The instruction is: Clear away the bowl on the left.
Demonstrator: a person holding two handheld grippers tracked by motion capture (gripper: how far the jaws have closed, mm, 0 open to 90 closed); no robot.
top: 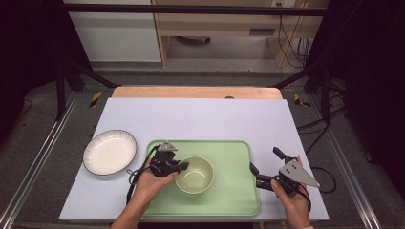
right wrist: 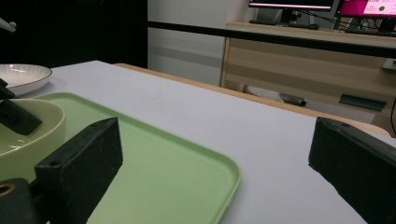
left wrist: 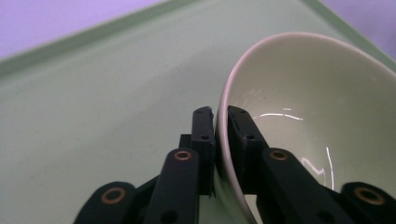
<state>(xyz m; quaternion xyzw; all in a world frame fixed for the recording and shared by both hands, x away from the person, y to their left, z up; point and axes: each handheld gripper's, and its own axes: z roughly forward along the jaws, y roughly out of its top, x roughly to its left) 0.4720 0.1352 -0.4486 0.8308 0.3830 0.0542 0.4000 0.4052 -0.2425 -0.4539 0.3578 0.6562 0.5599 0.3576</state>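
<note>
A pale green bowl [top: 194, 174] stands upright on the left half of a light green tray [top: 234, 157]. My left gripper [top: 184, 165] is at the bowl's left rim. In the left gripper view, the bowl [left wrist: 317, 107] has its rim clamped between the two black jaws of the left gripper [left wrist: 220, 112], one inside and one outside. My right gripper [top: 264, 159] hovers at the tray's right edge with its jaws wide apart and nothing between them. The right gripper view shows the right gripper [right wrist: 215, 154], the tray [right wrist: 163, 172] and the bowl [right wrist: 23, 135] at the left.
A white ribbed plate [top: 109, 151] lies on the pale lavender mat [top: 200, 117] left of the tray, also seen as the plate [right wrist: 23, 74] in the right gripper view. A wooden table edge [top: 196, 91] runs along the back, with black frame posts at both sides.
</note>
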